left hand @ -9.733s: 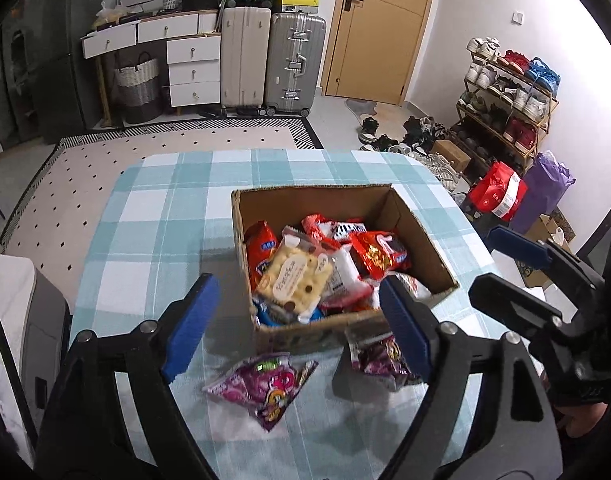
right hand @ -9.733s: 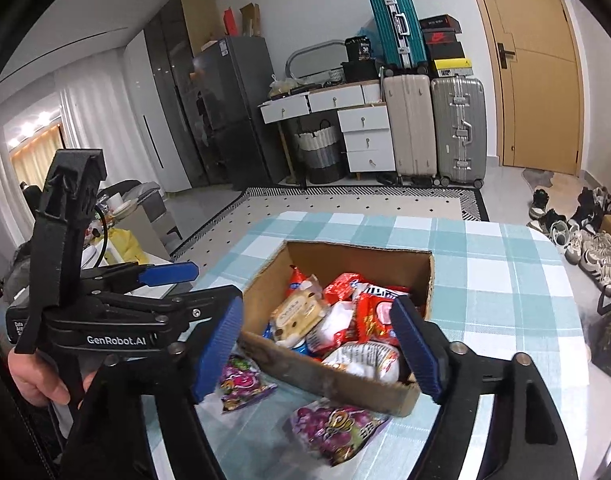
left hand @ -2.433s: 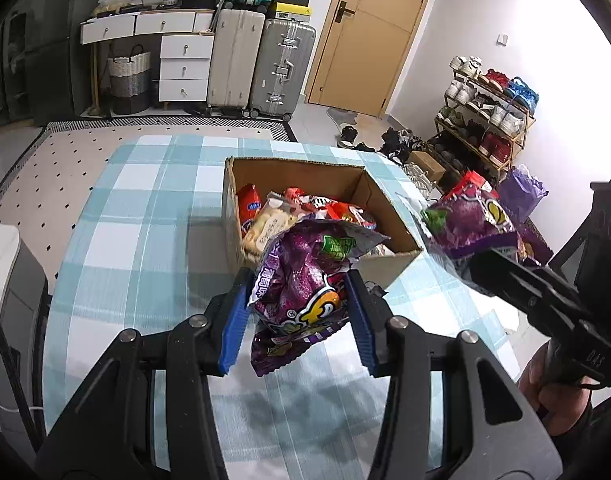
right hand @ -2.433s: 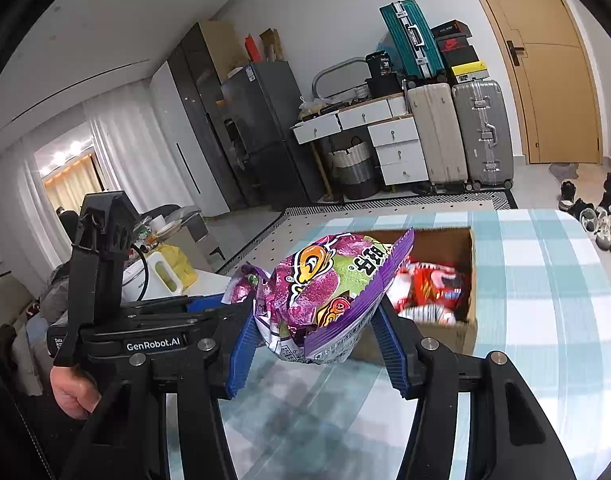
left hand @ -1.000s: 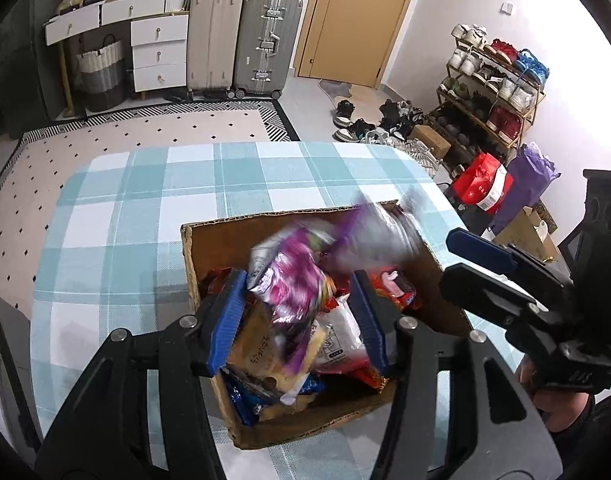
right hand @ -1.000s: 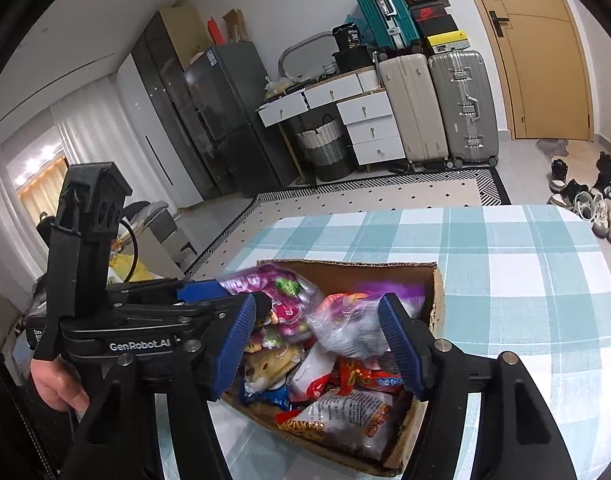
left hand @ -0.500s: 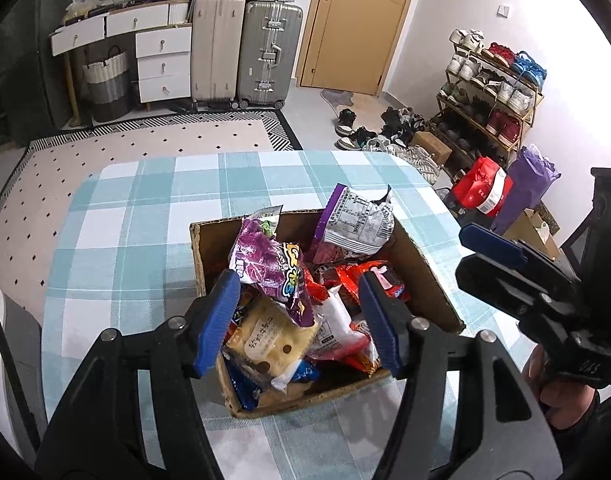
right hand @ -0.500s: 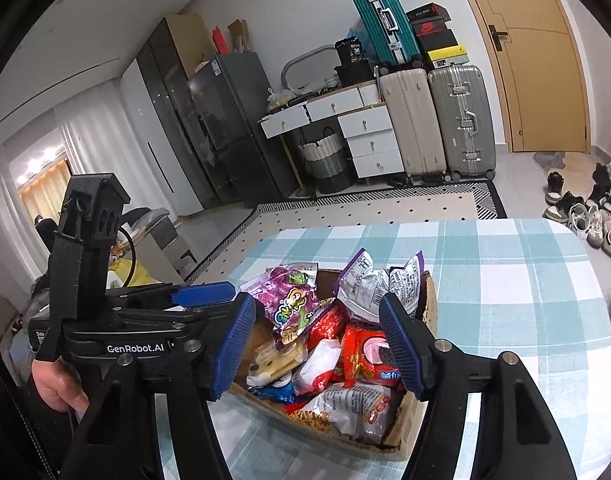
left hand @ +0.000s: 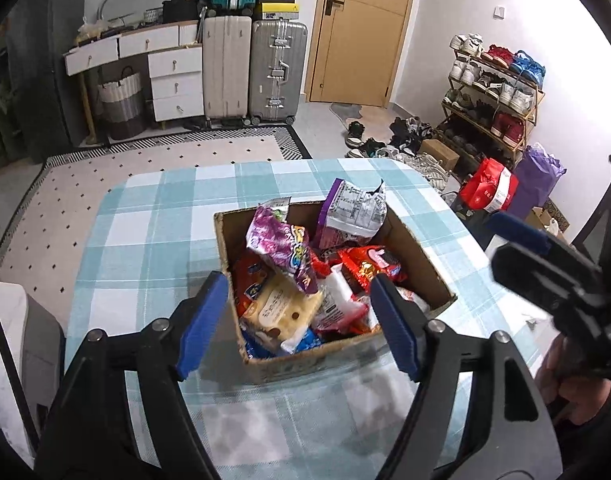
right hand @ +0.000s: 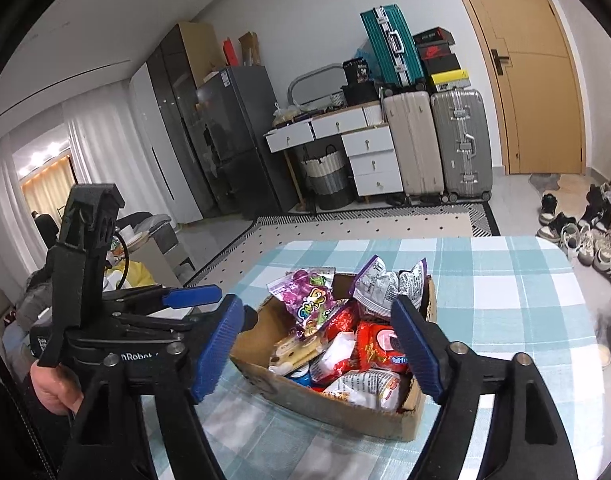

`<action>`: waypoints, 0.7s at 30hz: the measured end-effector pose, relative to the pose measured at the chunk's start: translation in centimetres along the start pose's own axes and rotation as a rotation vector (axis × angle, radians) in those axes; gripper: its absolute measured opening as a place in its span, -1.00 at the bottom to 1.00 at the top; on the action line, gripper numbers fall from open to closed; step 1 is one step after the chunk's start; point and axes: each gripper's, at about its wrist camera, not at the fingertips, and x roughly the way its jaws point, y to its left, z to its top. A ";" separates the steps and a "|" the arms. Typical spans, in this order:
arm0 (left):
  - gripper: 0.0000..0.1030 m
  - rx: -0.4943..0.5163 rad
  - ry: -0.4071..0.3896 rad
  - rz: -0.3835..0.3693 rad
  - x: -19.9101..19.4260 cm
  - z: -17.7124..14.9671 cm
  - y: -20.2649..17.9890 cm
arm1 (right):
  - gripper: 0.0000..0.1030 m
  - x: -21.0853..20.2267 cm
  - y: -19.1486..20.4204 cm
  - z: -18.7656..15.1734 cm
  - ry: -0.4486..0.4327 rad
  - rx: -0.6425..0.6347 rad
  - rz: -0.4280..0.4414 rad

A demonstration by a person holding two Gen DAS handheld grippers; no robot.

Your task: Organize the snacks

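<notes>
A cardboard box (left hand: 423, 264) (right hand: 337, 408) full of snack packs stands on the checked tablecloth (left hand: 145, 264). Two purple snack bags stand on top of the pile: one face up (left hand: 281, 248) (right hand: 309, 296), one showing its printed back (left hand: 353, 212) (right hand: 385, 280). My left gripper (left hand: 299, 280) hovers over the box's near side, jaws opening, nothing pressed between its blue pads. My right gripper (right hand: 318, 304) hangs back from the box, jaws also opening and holding nothing. Each gripper shows in the other's view: the right gripper (left hand: 537, 256), the left gripper (right hand: 177, 300).
The table's far and right edges drop to a tiled floor with scattered shoes (left hand: 385, 140). Suitcases (left hand: 249, 68), a drawer unit (left hand: 173, 80) and a shoe rack (left hand: 493, 92) line the walls. A white and grey unit (left hand: 13, 328) stands beside the table's left edge.
Both purple bags have left the grippers and now rest in the box. Both grippers have drawn back and upward from the box, and their jaws stand wider.
</notes>
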 end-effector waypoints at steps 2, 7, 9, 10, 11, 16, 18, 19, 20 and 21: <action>0.41 0.000 -0.008 0.006 -0.6 -0.5 0.0 | 0.63 -0.7 0.5 -0.2 -0.015 -0.005 -0.005; 0.56 -0.011 -0.063 0.042 -2.7 -1.6 0.5 | 0.75 -2.0 1.6 -0.9 -0.023 -0.010 -0.011; 0.58 -0.014 -0.082 0.046 -3.4 -1.8 0.6 | 0.75 -2.7 1.9 -1.3 -0.038 -0.018 -0.013; 0.59 -0.016 -0.089 0.045 -3.7 -1.9 0.6 | 0.76 -3.0 2.1 -1.4 -0.044 -0.021 -0.017; 0.61 -0.019 -0.097 0.047 -4.0 -2.1 0.6 | 0.76 -3.1 2.2 -1.5 -0.047 -0.023 -0.019; 0.67 -0.014 -0.133 0.062 -5.1 -3.1 0.4 | 0.82 -4.3 2.5 -2.2 -0.083 -0.021 -0.042; 0.72 0.001 -0.155 0.065 -5.4 -3.5 0.2 | 0.83 -4.6 2.6 -2.5 -0.091 -0.025 -0.056; 0.73 0.006 -0.164 0.075 -5.4 -3.6 0.2 | 0.83 -4.7 2.6 -2.6 -0.090 -0.029 -0.061; 0.73 0.004 -0.173 0.083 -5.4 -3.9 0.2 | 0.83 -4.7 2.6 -2.8 -0.085 -0.032 -0.069; 0.73 -0.003 -0.183 0.071 -5.4 -4.3 0.4 | 0.83 -4.7 2.6 -2.9 -0.082 -0.035 -0.080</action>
